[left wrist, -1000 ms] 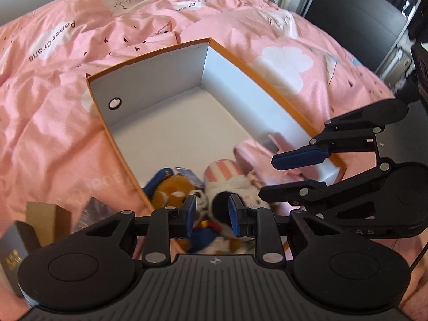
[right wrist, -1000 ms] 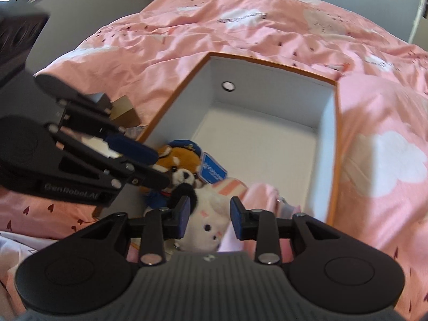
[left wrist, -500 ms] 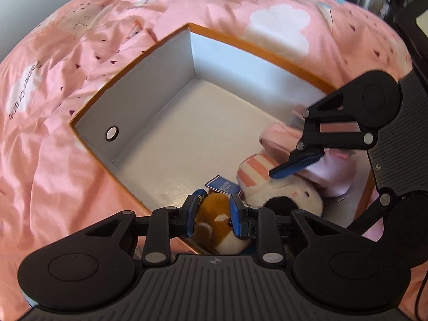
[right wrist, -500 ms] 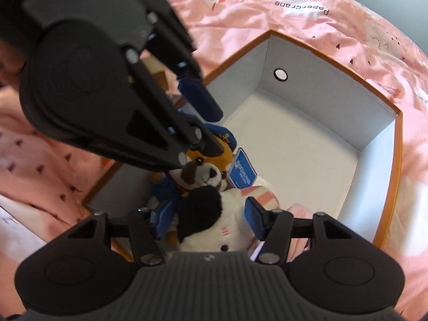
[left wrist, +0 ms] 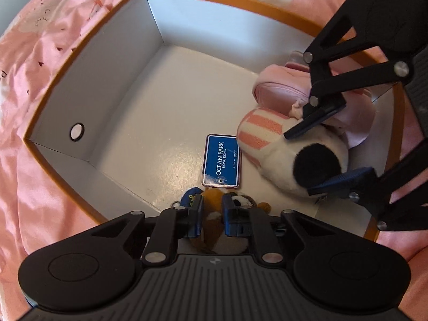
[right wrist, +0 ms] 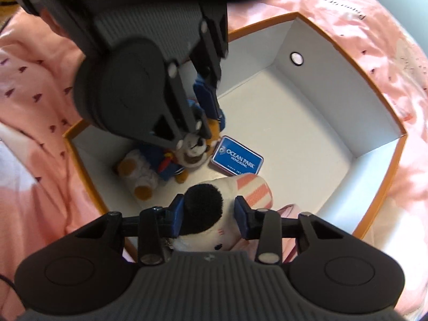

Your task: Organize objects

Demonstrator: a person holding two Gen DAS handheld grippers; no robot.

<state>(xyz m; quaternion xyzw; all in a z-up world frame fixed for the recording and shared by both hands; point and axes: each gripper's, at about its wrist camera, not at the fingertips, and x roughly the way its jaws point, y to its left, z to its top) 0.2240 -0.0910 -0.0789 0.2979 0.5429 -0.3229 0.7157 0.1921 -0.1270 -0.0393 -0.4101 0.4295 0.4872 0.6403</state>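
An orange-rimmed white box (left wrist: 88, 85) (right wrist: 334, 75) lies on the bed. My left gripper (left wrist: 212, 214) (right wrist: 211, 125) points down into it, shut on a brown plush in a blue sailor suit (left wrist: 214, 230) (right wrist: 192, 149). A blue Ocean Park tag (left wrist: 222, 160) (right wrist: 236, 157) lies flat on the box floor beside that plush. My right gripper (right wrist: 208, 214) (left wrist: 307, 160) is closing its jaws on the head of a white plush with a black ear and a pink-striped ear (right wrist: 211, 238) (left wrist: 267, 139), and both pads touch it. A pink pouch (left wrist: 281, 91) lies behind the white plush.
A pink patterned duvet (left wrist: 26, 187) (right wrist: 40, 85) surrounds the box on every side. The far part of the box floor (left wrist: 165, 101) shows bare white. One end wall has a round finger hole (left wrist: 76, 131).
Both grippers have sunk deeper into the box and rolled, so I look almost straight down. The two plushes came down with them. The right jaws widened, then narrowed around the white plush.
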